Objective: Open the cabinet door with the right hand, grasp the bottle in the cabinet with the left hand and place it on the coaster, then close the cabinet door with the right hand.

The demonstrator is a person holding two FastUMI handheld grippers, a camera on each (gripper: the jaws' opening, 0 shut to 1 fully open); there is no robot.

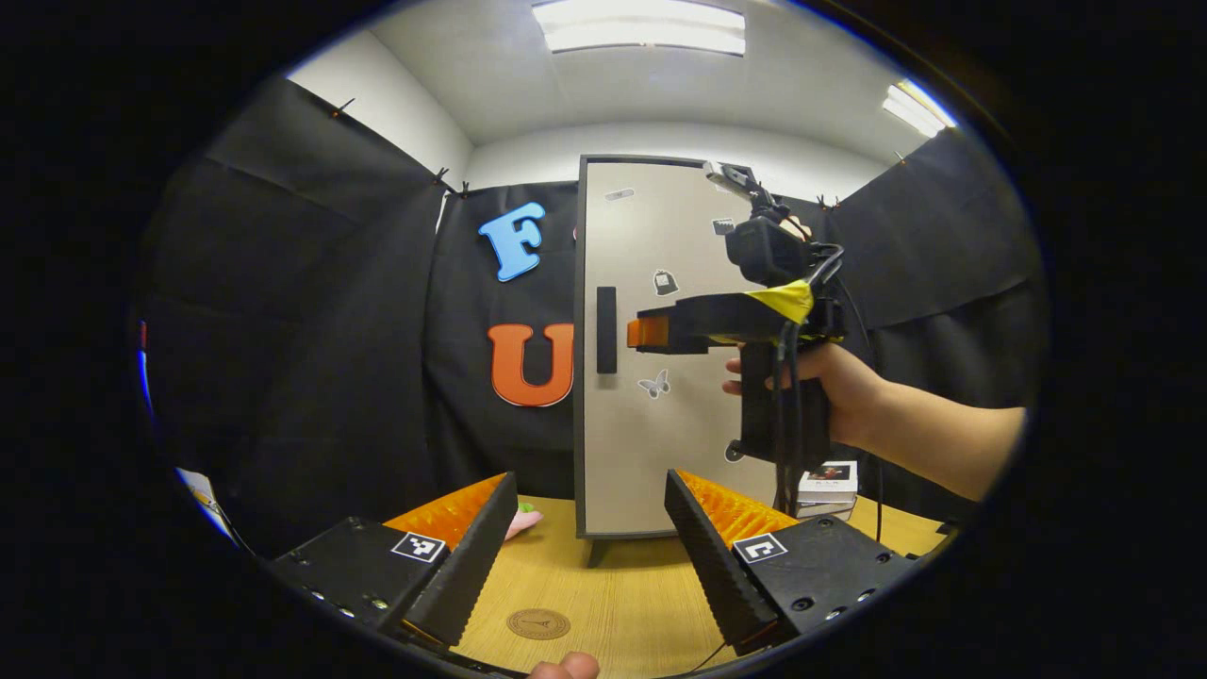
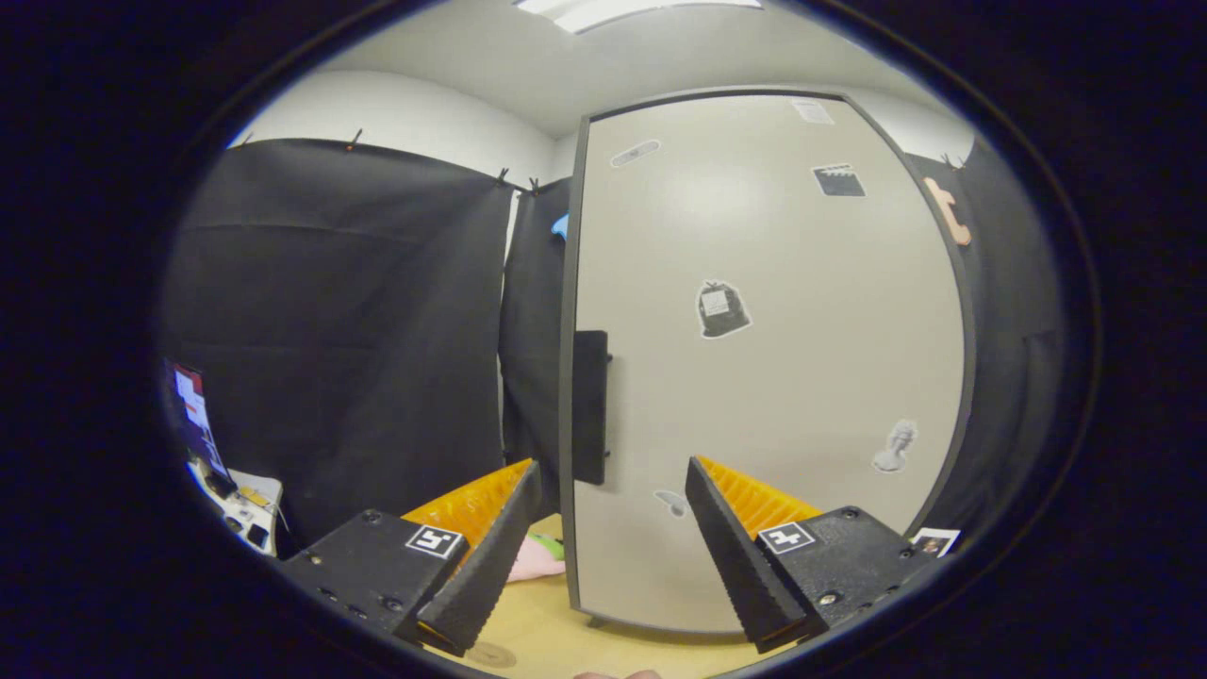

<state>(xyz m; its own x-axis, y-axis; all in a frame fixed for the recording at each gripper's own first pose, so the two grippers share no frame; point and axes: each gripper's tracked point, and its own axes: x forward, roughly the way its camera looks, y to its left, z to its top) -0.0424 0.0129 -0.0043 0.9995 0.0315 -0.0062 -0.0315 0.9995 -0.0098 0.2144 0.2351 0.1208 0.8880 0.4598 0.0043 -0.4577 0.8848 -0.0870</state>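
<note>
— Where do our fingers stand?
— Our left gripper (image 1: 589, 538) gapes empty above the coaster (image 1: 538, 623), at six o'clock. Our right gripper (image 2: 613, 542) is spread wide too, nearing the handle (image 2: 590, 406) at eleven.
— And the bottle?
— Presumably behind the shut cabinet door (image 2: 773, 377); we can't tell.

light: bright, even, from ceiling panels (image 1: 641, 26) overhead | glare: soft sheen high on cabinet door (image 2: 764, 358) | shadows: faint under cabinet on tabletop (image 1: 613, 585) | focus: sharp | distortion: strong fisheye bowing at edges
</note>
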